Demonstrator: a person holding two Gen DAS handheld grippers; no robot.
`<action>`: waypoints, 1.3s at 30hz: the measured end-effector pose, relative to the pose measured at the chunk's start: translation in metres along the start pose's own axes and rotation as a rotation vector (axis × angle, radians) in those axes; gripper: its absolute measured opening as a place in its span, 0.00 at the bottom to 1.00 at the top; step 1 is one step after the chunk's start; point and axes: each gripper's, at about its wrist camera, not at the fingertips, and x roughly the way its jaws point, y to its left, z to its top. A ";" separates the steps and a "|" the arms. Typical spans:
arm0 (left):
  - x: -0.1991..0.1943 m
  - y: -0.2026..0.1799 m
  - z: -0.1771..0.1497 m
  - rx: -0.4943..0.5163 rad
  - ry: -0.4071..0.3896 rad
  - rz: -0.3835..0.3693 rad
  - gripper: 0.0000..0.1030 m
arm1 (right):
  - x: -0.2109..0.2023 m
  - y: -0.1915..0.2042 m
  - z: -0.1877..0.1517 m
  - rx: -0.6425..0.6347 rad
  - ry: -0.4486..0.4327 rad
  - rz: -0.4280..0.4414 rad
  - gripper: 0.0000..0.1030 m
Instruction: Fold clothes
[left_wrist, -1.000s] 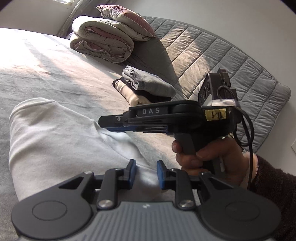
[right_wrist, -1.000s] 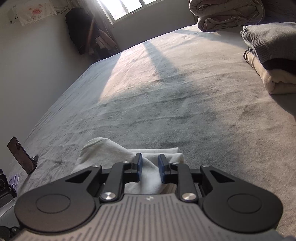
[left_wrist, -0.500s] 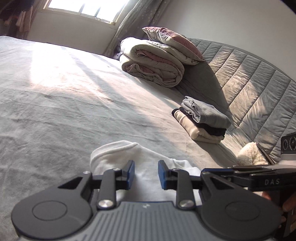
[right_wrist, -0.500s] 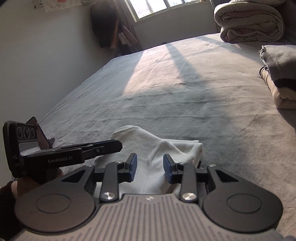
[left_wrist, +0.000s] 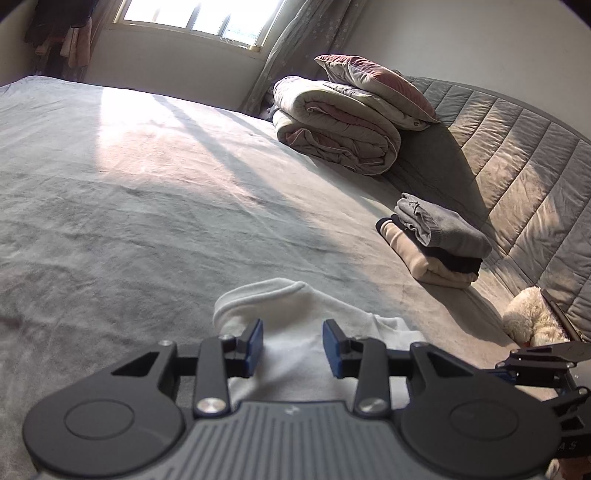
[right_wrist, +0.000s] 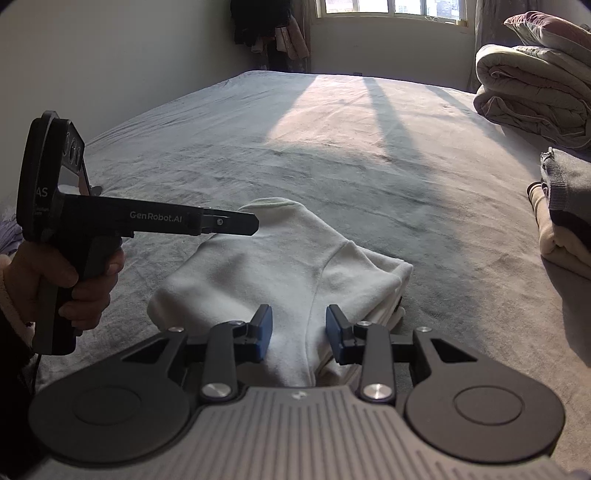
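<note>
Showing: a white garment (right_wrist: 280, 266) lying folded into a compact, layered bundle on a grey bed (right_wrist: 332, 147), close to the bed's near edge, with both handheld grippers hovering above it.
Left gripper (left_wrist: 292, 343): its blue pads stand apart with nothing between them; the white cloth shows below the gap.
Right gripper (right_wrist: 299, 330): its fingers are likewise spread and empty, poised over the bundle's near edge, by a curved seam.
Garment shape: layers stack at its right side, and a rounded fold points toward the far edge of the bed.
Finished pile: a stack of folded clothes (left_wrist: 436, 243) sits near the bed's right edge, by the quilted headboard (left_wrist: 517, 155), well apart from the white bundle.
Stage, as a judgement: the bundle fits either one more fold or a lift to the pile.
Doing it well: any grip should pinch all layers together, both sides moving level, so the folds do not slide open.
</note>
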 end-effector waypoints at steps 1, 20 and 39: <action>-0.003 0.000 -0.001 -0.005 0.002 -0.002 0.36 | 0.000 0.001 -0.001 -0.009 0.006 -0.008 0.37; -0.028 0.041 -0.023 -0.225 0.182 -0.061 0.51 | -0.014 -0.038 -0.013 0.221 0.121 0.074 0.53; 0.016 0.051 -0.034 -0.475 0.237 -0.182 0.55 | 0.050 -0.106 -0.053 1.065 0.127 0.404 0.64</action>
